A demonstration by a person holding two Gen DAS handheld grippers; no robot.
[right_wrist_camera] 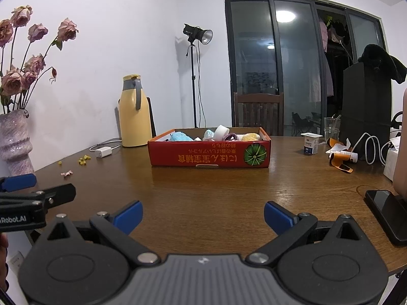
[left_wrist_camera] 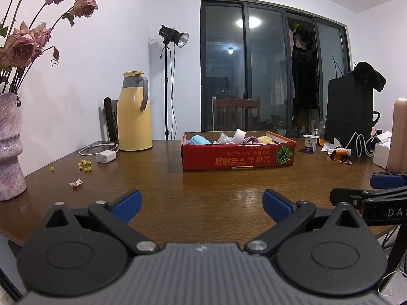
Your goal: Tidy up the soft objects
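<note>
A red cardboard box (left_wrist_camera: 237, 156) stands on the wooden table (left_wrist_camera: 203, 190) and holds several soft items: a blue plush (left_wrist_camera: 199, 140), a white roll (left_wrist_camera: 239, 135), a purple piece (left_wrist_camera: 250, 140) and a yellow plush (left_wrist_camera: 265, 139). The box also shows in the right wrist view (right_wrist_camera: 209, 156). My left gripper (left_wrist_camera: 202, 204) is open and empty, low over the table's near edge, well short of the box. My right gripper (right_wrist_camera: 203, 214) is open and empty beside it. Each gripper shows at the edge of the other's view.
A yellow thermos jug (left_wrist_camera: 133, 114), a white charger (left_wrist_camera: 106, 157) and petals (left_wrist_camera: 85, 165) lie at the left, with a vase of dried roses (left_wrist_camera: 10, 142). A yogurt cup (right_wrist_camera: 310, 143), glass (right_wrist_camera: 332, 125), cables, wrappers and a phone (right_wrist_camera: 388, 214) are at the right.
</note>
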